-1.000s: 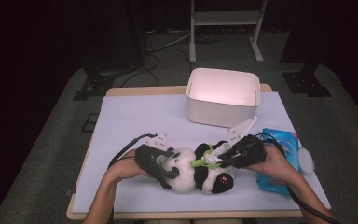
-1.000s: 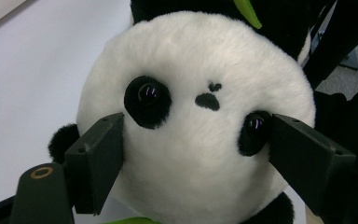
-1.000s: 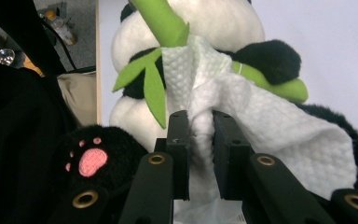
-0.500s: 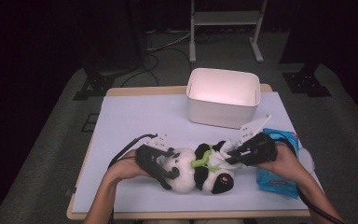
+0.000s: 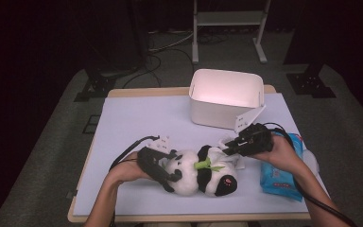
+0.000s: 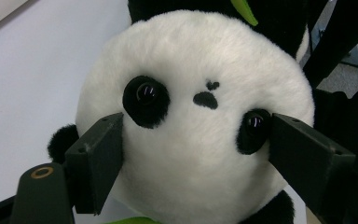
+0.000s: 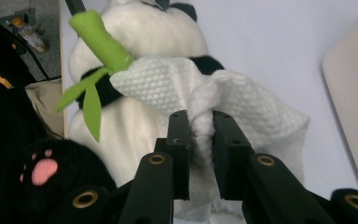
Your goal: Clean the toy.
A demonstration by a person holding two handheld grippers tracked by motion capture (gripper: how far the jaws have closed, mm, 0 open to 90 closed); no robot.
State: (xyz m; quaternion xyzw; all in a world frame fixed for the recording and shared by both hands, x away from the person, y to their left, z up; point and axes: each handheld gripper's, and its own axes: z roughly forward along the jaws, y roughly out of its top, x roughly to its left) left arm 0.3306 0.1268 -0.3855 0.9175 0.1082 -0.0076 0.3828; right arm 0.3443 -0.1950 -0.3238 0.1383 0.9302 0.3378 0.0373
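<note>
The left claw (image 5: 168,171) grips the head of the plush panda (image 5: 203,172), its two dark jaws pressed into the white fur on either side of the face; in the left gripper view one pad (image 6: 98,163) sits just beside one black eye patch and the other pad against the far cheek, so the head fills the space between them. The panda lies on its back on the pale blue table (image 5: 137,123), its body stretching away from the left claw toward the right claw (image 5: 231,147). The right claw is clenched on a white wipe (image 7: 223,100), whose bunched cloth is pinched between the narrow jaws and drapes forward over the panda's chest, touching the black band of its arm. Just ahead of the right claw and to one side, a green bamboo sprig (image 7: 100,46) sticks out from the panda's front. A blue wipe packet (image 5: 279,177) lies on the table under the right hand, and a white bin (image 5: 224,111) stands beyond the right claw.
</note>
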